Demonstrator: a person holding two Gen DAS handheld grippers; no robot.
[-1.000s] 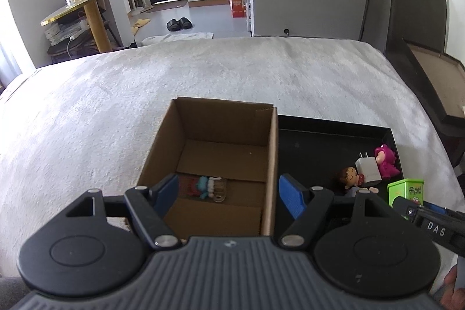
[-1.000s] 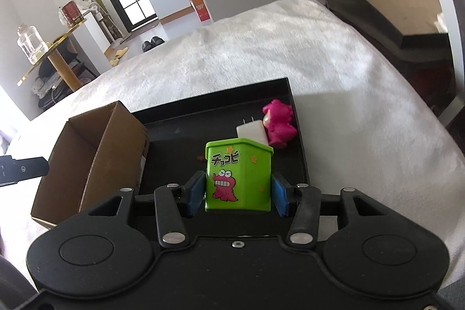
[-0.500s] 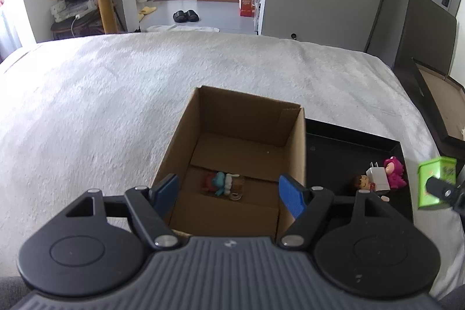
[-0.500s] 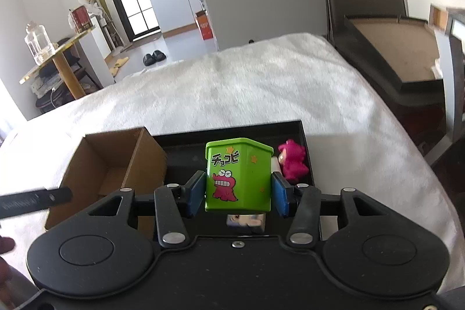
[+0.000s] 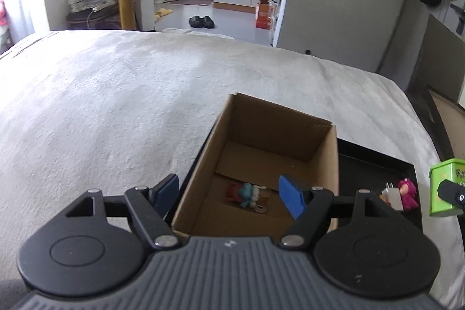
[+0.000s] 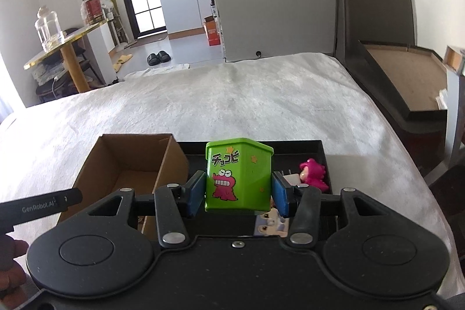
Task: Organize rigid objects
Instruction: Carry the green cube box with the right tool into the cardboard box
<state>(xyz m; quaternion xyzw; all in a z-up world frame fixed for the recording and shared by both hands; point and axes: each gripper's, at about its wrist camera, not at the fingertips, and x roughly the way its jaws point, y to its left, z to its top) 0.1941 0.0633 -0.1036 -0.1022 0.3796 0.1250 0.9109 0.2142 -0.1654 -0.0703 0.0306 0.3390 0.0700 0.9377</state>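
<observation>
since a second earlier the right gripper (image 6: 237,191) had lifted the green plastic box with the pink cartoon crocodile (image 6: 238,176) clear of the shallow black tray (image 6: 296,145), and the left gripper (image 5: 229,195) had slid leftward, so the open brown cardboard box (image 5: 337,164) sat further right in its view. right gripper's blue pads (image 6: 195,192) were clenched on both sides of the green box, which was held upright in the air above the tray's near part. left gripper's jaws stood apart with nothing between them, hovering over the near left corner of the cardboard box; one blue pad (image 5: 292,201) was over the box's inside, the other outside its left wall. a small red, teal and white toy figure (image 5: 248,193) lay on the cardboard box floor. in the tray, just right of the cardboard box, a pink dinosaur-like toy (image 6: 312,175) lay touching a white plug adapter (image 5: 391,195), with a small printed card or figure (image 6: 268,225) partly hidden beneath the right gripper. box and tray rested side by side on a white fuzzy bedcover (image 6: 232,100). a hand (image 6: 10,260) showed at the left edge of the right wrist view.
</observation>
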